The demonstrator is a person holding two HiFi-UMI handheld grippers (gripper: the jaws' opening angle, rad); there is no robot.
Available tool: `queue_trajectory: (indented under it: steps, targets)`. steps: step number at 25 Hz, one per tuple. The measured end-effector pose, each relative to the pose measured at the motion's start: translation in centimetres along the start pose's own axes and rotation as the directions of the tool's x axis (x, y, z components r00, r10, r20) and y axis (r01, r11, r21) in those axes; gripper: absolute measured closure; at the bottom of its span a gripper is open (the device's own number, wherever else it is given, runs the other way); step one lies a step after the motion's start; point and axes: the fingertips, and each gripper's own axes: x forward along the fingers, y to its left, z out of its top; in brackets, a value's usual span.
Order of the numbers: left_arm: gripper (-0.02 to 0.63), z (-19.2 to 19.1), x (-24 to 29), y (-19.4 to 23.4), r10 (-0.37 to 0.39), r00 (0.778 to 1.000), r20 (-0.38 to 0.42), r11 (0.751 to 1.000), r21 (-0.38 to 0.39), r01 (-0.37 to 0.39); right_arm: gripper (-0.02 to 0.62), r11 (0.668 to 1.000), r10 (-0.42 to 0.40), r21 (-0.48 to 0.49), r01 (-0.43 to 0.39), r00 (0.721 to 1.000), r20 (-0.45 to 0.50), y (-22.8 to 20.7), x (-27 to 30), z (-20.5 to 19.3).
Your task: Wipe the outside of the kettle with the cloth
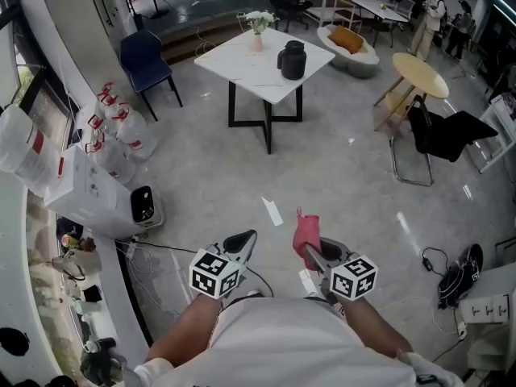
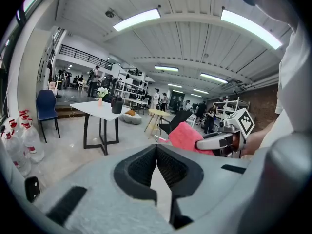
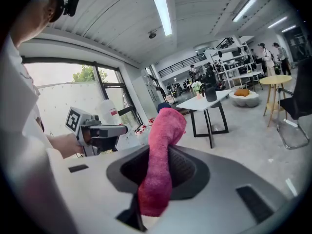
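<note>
A black kettle [image 1: 292, 60] stands on a white table [image 1: 242, 61] far ahead across the floor; it is small in the left gripper view [image 2: 116, 105] and in the right gripper view [image 3: 210, 93]. My right gripper [image 1: 309, 249] is shut on a pink cloth [image 1: 305, 230], which sticks up between its jaws [image 3: 161, 155]. My left gripper [image 1: 246, 240] is shut with nothing in it; its jaws meet in the left gripper view [image 2: 156, 152]. Both grippers are held low in front of the person, well short of the table.
A small vase of flowers [image 1: 258, 24] shares the table. A blue chair [image 1: 147, 61] stands to its left, water bottles [image 1: 129, 131] and a white box [image 1: 89, 192] at the left wall. A round yellow table [image 1: 419, 74] and a black chair [image 1: 439, 135] are at the right. Cables [image 1: 451, 276] lie on the floor.
</note>
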Motion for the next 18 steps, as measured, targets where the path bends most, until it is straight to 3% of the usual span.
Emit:
queue_trajectory:
  steps: [9, 18]
  targets:
    - [0.607, -1.7, -2.9, 6.1, -0.003, 0.999, -0.047, 1.000, -0.011, 0.002, 0.492, 0.999, -0.022, 0.038, 0.023, 1.000, -0.012, 3.0, 5.1, -0.3]
    - [0.607, -1.2, 0.6, 8.8, -0.038, 0.998, -0.051, 0.999, -0.029, 0.037, 0.492, 0.997, -0.054, 0.056, 0.054, 0.998, -0.012, -0.6, 8.0, 1.7]
